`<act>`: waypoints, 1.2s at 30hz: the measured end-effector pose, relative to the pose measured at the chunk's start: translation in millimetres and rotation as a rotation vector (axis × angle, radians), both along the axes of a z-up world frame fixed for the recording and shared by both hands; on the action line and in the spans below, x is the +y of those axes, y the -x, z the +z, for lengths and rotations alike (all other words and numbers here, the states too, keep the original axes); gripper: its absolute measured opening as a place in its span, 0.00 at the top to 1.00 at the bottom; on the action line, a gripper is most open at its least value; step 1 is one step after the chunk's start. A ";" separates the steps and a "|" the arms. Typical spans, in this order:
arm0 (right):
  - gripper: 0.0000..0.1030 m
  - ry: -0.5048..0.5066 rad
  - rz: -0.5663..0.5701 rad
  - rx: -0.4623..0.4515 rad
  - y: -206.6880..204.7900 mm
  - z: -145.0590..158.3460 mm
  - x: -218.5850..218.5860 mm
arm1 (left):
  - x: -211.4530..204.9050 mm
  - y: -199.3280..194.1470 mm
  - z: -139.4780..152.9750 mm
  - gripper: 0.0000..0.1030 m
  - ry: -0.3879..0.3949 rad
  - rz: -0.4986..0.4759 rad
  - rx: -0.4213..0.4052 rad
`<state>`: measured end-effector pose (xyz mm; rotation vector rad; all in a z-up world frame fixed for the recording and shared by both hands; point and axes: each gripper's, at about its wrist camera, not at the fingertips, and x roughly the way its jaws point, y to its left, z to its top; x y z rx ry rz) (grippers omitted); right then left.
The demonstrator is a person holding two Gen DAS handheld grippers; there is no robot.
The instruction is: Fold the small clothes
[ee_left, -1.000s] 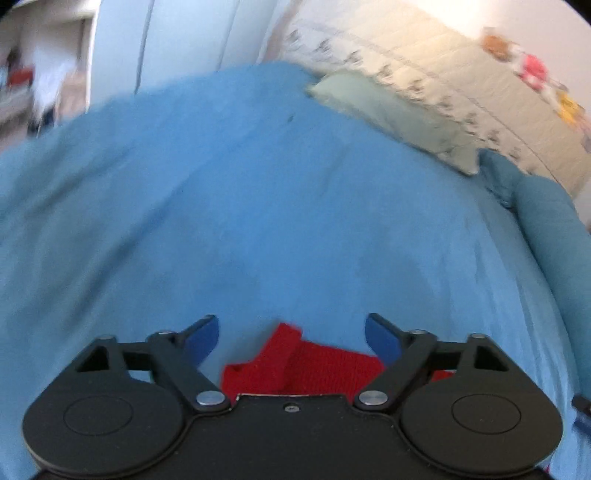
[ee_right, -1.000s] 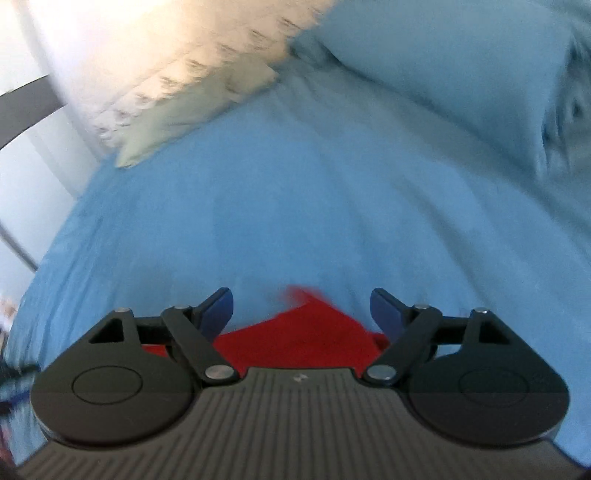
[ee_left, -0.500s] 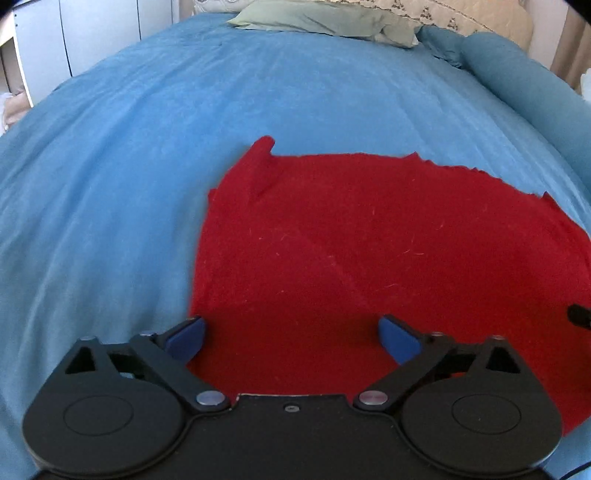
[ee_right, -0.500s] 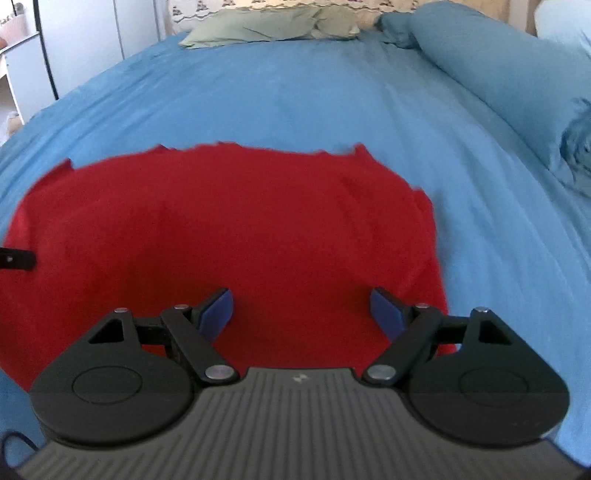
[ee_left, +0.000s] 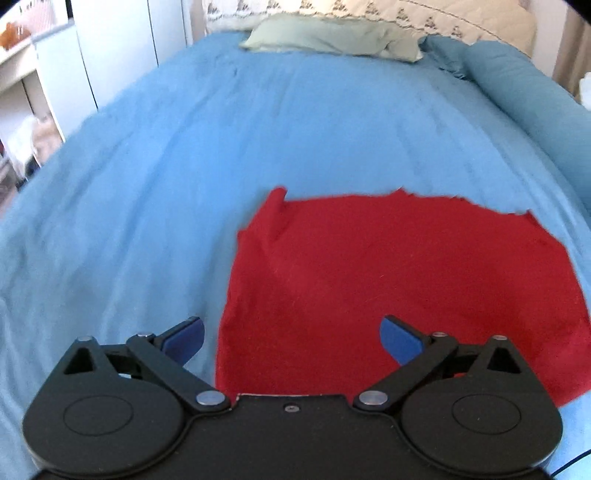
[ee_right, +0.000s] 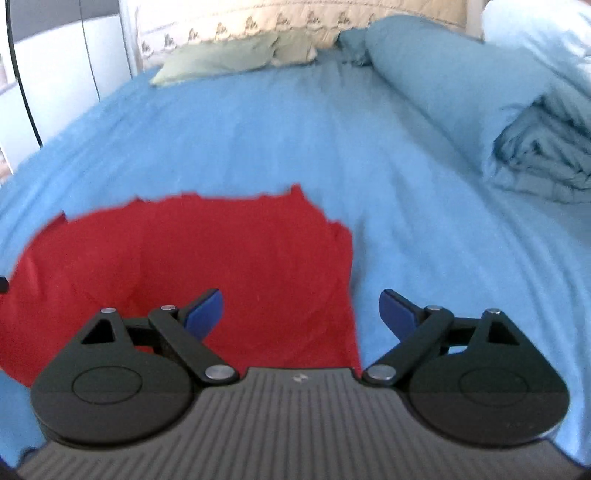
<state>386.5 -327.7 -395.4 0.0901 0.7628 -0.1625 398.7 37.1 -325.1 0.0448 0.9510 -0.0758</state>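
A red cloth (ee_left: 399, 280) lies spread flat on the blue bed sheet (ee_left: 147, 206); it also shows in the right wrist view (ee_right: 207, 266). My left gripper (ee_left: 291, 338) is open and empty, above the cloth's near left edge, its left finger over the sheet. My right gripper (ee_right: 301, 314) is open and empty, above the cloth's near right edge, its right finger over the blue sheet (ee_right: 424, 229). The cloth's near hem is hidden behind both gripper bodies.
A pale green pillow (ee_left: 332, 37) lies at the head of the bed against a quilted headboard (ee_right: 295, 18). A rolled blue duvet (ee_right: 461, 85) runs along the right side, with folded bedding (ee_right: 546, 147) beside it. White cupboards (ee_left: 110, 48) stand on the left.
Both grippers have pulled back and apart: the left now straddles the cloth's left edge, the right its right edge. The cloth looks smaller and farther. Both stay open.
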 end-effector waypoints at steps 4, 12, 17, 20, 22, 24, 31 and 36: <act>0.00 -0.026 -0.004 -0.006 23.8 37.3 2.6 | -18.4 11.4 25.1 0.00 -0.011 0.004 0.011; 0.00 -0.198 -0.137 0.138 76.6 6.3 -0.2 | -71.9 28.0 -4.8 0.00 0.017 -0.066 0.080; 0.02 -0.359 -0.262 0.111 101.2 -35.2 -14.9 | -100.3 37.0 -29.6 0.00 0.020 -0.125 0.089; 0.11 -0.483 -0.344 0.078 102.8 -59.2 -26.0 | -109.5 38.3 -39.9 0.00 0.011 -0.150 0.084; 0.11 -0.552 -0.399 0.038 104.5 -69.2 -32.0 | -111.8 38.4 -43.6 0.00 0.003 -0.163 0.076; 0.12 -0.597 -0.432 0.001 101.1 -72.5 -39.7 | -113.9 34.7 -44.5 0.00 -0.001 -0.175 0.071; 0.16 -0.611 -0.456 -0.050 75.1 -80.5 -63.7 | -110.4 20.5 -37.4 0.00 0.052 -0.157 0.049; 0.16 -0.652 -0.416 -0.056 60.2 -86.8 -74.4 | -114.7 4.6 -37.7 0.00 0.028 -0.160 0.022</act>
